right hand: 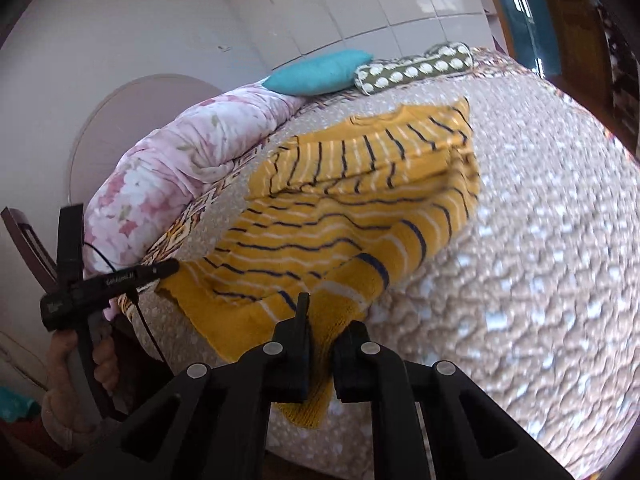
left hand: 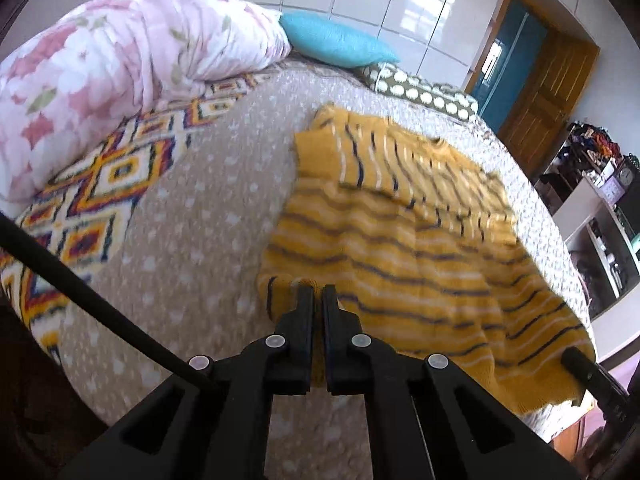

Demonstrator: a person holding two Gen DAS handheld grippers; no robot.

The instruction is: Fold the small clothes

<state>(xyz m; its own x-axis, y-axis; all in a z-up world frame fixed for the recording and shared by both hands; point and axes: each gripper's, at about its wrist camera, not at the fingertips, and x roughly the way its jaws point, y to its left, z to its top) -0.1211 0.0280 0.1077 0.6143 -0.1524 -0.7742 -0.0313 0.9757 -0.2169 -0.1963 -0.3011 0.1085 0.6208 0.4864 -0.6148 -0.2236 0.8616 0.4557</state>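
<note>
A mustard-yellow knit sweater (left hand: 400,232) with navy and white stripes lies on the bed, its sleeves folded across the chest. My left gripper (left hand: 318,294) is shut on the sweater's near left hem corner. My right gripper (right hand: 320,316) is shut on the near right hem corner of the sweater (right hand: 344,208); the cloth bunches between its fingers and hangs below them. The hem is lifted a little off the bed. The left gripper also shows in the right wrist view (right hand: 160,270), and the right gripper's tip shows at the lower right in the left wrist view (left hand: 576,360).
The bed has a beige dotted cover (left hand: 208,216). A pink floral duvet (left hand: 100,72) is rolled up at the left. A teal pillow (left hand: 336,40) and a green dotted bolster (left hand: 424,92) lie at the head. A patterned blanket (left hand: 100,184) lies beside the duvet. A wooden door (left hand: 548,92) and shelves (left hand: 600,216) stand to the right.
</note>
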